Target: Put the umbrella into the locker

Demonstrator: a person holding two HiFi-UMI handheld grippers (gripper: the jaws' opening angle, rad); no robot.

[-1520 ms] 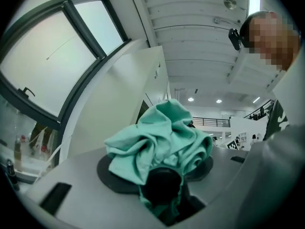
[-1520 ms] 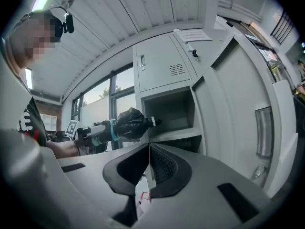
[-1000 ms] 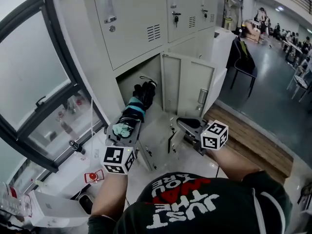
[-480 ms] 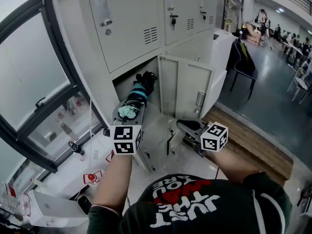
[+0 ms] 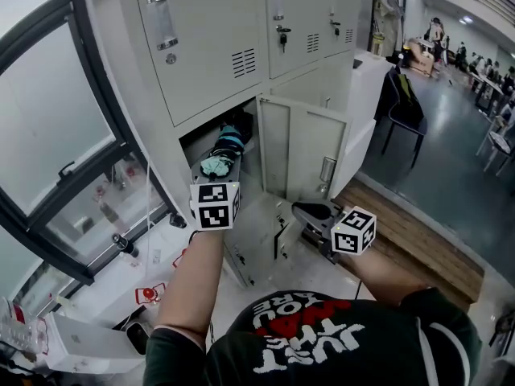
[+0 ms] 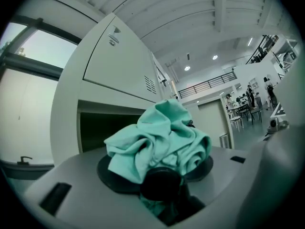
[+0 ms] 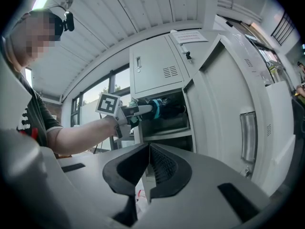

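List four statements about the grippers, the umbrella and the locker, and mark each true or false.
1. The left gripper is shut on the umbrella. True.
2. The right gripper grips the locker door. False: its jaws are together with nothing between them.
3. The locker door is closed. False: it stands open.
4. The umbrella's far end is inside the locker. True.
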